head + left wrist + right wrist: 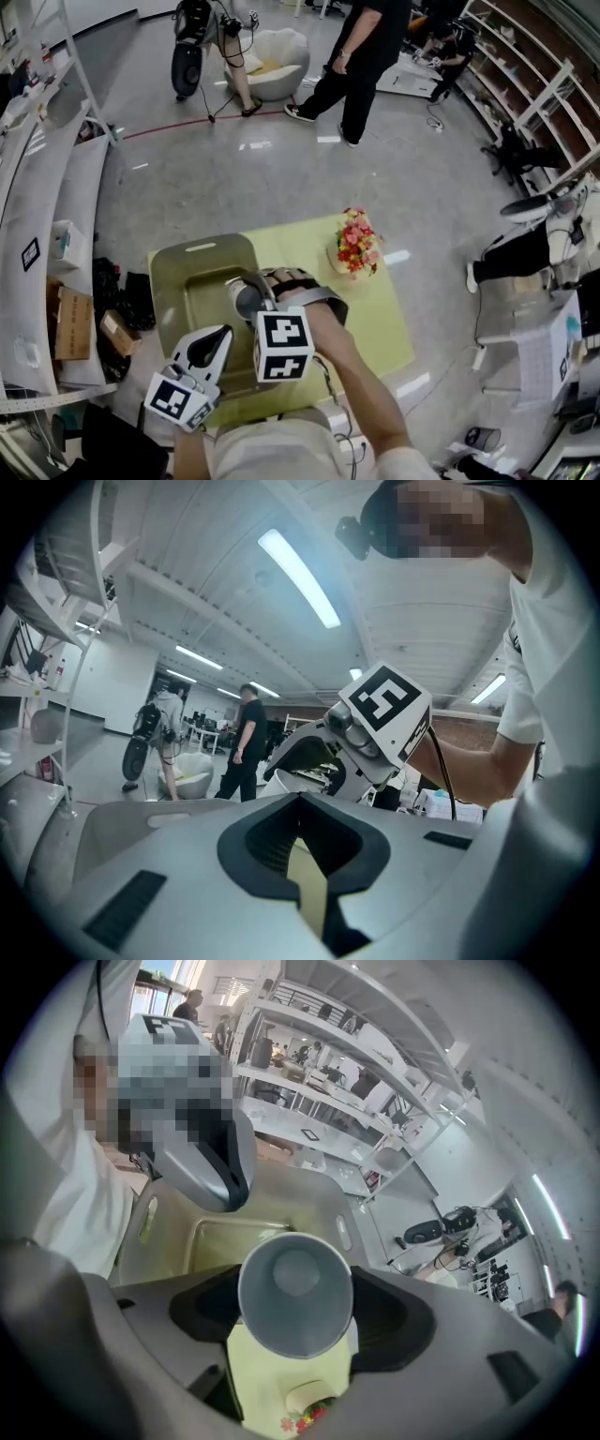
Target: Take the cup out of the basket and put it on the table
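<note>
Head view: yellow-green table (pixel 386 330) on a grey floor, with an olive basket (pixel 201 247) on its left part and a pot of flowers (pixel 356 244) near its far right edge, well apart from the basket. Right gripper (pixel 262 292) is over the basket's open well and angled down, with a grey cup (pixel 245 300) between its jaws. The cup is lifted above the basket's well and rests on neither basket nor table. Left gripper (pixel 213 345) is at the basket's near left edge, lower in frame, carrying nothing. Two people stand on the floor beyond, one in black (pixel 362 54). Left gripper view: its jaws are drawn together, leaving only a thin slit with a strip of table colour showing through, and nothing sits between them. The right gripper's marker cube is just ahead and above, and the basket wall with its handle slot runs off to the left. Right gripper view: jaws spread wide and pinching the cup by its sides, dark pads against its wall on both flanks, open mouth facing the camera, inside bare. Behind the cup are the basket's rim and hollow. Below it is the table top, with a bit of the flowers at the bottom edge. The left gripper shows at upper left, beside the basket.
</note>
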Demonstrator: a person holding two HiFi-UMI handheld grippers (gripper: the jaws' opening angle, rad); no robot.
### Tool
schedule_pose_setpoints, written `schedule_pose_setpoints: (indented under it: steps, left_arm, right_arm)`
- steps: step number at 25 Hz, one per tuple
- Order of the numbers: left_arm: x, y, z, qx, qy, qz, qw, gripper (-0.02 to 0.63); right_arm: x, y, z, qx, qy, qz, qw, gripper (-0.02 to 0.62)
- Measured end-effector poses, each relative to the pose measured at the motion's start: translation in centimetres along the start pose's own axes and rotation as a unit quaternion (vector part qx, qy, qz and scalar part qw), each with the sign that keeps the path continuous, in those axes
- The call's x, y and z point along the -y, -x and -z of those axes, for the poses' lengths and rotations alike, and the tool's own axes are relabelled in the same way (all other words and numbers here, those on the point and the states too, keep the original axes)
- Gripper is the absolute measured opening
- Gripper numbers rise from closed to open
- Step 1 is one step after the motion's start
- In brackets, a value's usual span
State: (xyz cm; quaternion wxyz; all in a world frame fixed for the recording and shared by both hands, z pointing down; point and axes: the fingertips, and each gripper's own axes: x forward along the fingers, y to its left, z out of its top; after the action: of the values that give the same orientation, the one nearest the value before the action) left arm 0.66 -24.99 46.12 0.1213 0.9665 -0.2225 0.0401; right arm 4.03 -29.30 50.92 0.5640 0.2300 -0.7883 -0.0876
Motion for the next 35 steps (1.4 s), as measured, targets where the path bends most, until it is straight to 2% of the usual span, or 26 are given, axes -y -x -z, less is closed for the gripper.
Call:
schedule_pose_setpoints:
  steps: [12, 23, 35]
  left_arm:
    - [3.1, -3.3, 0.3, -0.009, -0.012, 0.046, 0.9988, 0.009]
    - [6.3, -6.5, 1.4, -0.027, -0.032, 0.093, 0.9948, 0.009]
    - [10.2, -10.1, 3.4, -0.059, -0.037, 0.141, 0.9876, 0.009]
  right_arm:
    - [-0.6, 4.0, 5.8, -0.027, -0.045, 0.036, 0.998, 0.350]
    - [-3.8, 4.3, 11.7, -0.045, -0.119, 0.028, 0.992, 0.350]
    - [-7.7, 3.4, 17.9, -0.054, -0.207, 0.007, 0.977, 0.350]
